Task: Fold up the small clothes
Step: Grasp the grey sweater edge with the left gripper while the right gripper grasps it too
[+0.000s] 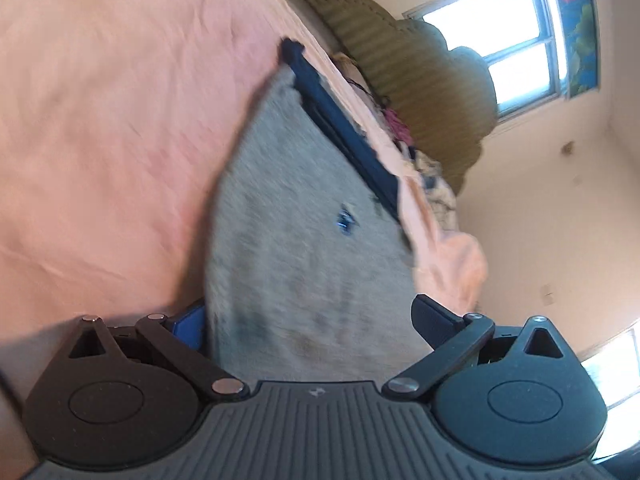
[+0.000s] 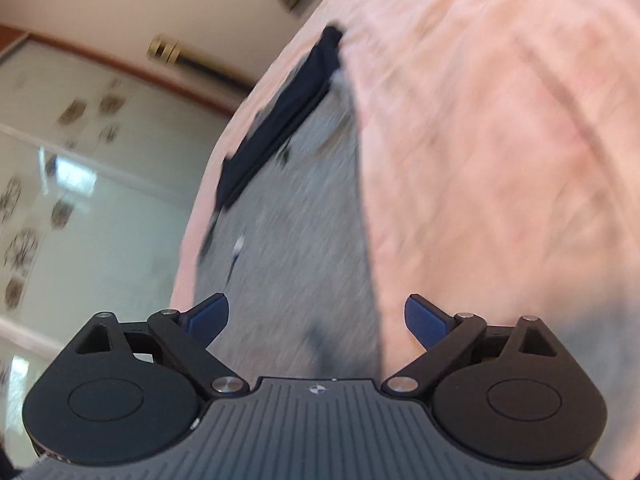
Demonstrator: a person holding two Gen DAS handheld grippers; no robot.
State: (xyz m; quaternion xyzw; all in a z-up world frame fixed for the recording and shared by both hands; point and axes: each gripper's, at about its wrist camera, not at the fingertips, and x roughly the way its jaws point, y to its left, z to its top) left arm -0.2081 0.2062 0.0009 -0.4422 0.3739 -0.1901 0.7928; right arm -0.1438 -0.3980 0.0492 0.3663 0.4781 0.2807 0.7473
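On the pink bedsheet (image 1: 100, 140) lies the grey garment (image 1: 304, 248), navy waistband (image 1: 344, 128) toward one o'clock. Left gripper (image 1: 308, 320) and right gripper (image 2: 316, 316) both gape, empty (blurred); we should pinch corners evenly.

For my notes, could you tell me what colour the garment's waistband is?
Dark navy waistband on the grey garment; clearest in the left wrist view.

A bedroom in a home: a wide bed under a wrinkled peach-pink cotton sheet (image 1: 100, 120) fills both views, backed by a padded olive-green ribbed headboard (image 1: 416, 80). Cream walls hold a bright sliding window (image 1: 516, 40) with a floral blue curtain (image 1: 576, 20), and a frosted glass wardrobe door with printed motifs (image 2: 80, 168) stands alongside.
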